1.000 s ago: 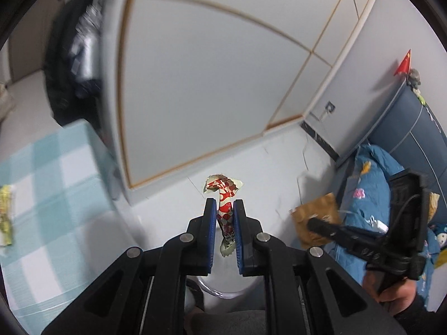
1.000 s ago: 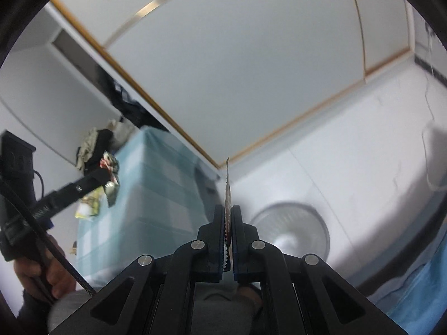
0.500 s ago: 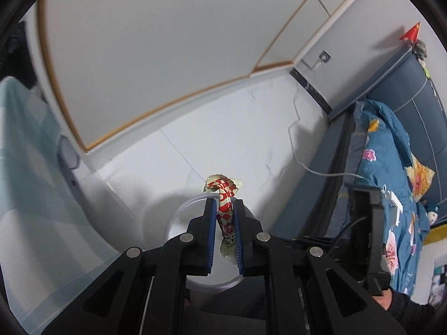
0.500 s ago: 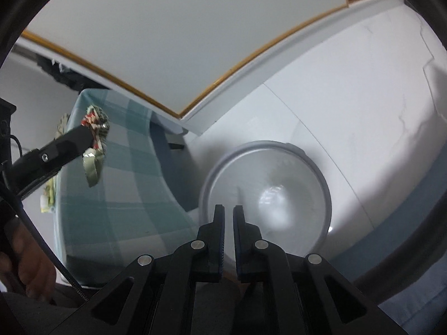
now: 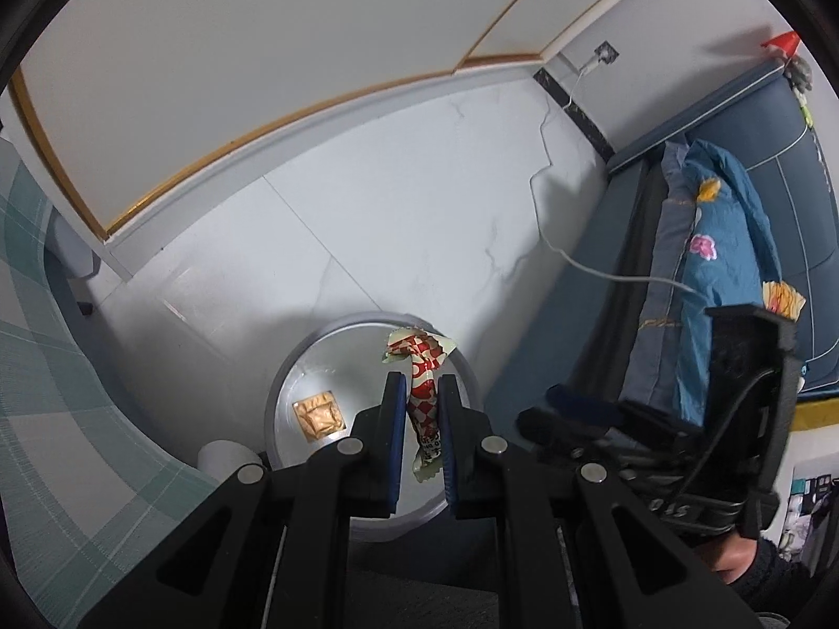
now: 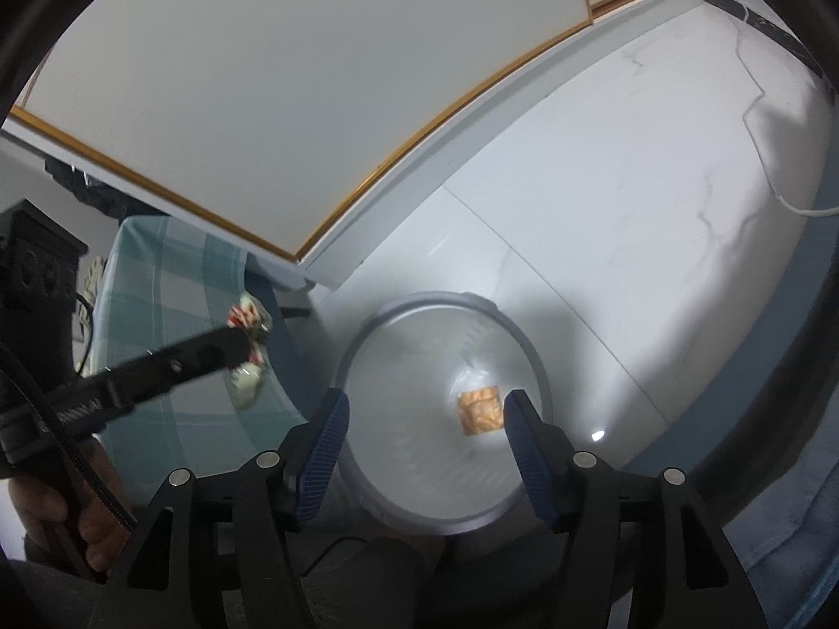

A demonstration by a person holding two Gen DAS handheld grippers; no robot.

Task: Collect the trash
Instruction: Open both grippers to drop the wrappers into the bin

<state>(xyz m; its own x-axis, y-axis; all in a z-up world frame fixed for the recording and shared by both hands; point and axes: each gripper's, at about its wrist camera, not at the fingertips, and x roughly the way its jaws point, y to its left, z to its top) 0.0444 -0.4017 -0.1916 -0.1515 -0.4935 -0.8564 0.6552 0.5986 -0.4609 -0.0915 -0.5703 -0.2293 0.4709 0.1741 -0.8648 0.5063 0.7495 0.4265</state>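
The left tool [image 5: 420, 419] is clamped on a red-checked wrapper [image 5: 423, 393] above the grey bin [image 5: 283, 382] at lower centre. The right tool [image 6: 425, 419] is held apart, empty — an orange packet [image 6: 480, 411] lies inside the bin. The wrapper is best centred over the opening before release.

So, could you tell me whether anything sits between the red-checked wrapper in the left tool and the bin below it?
Nothing visible does: the wrapper hangs over the open bin, which holds only an orange packet.
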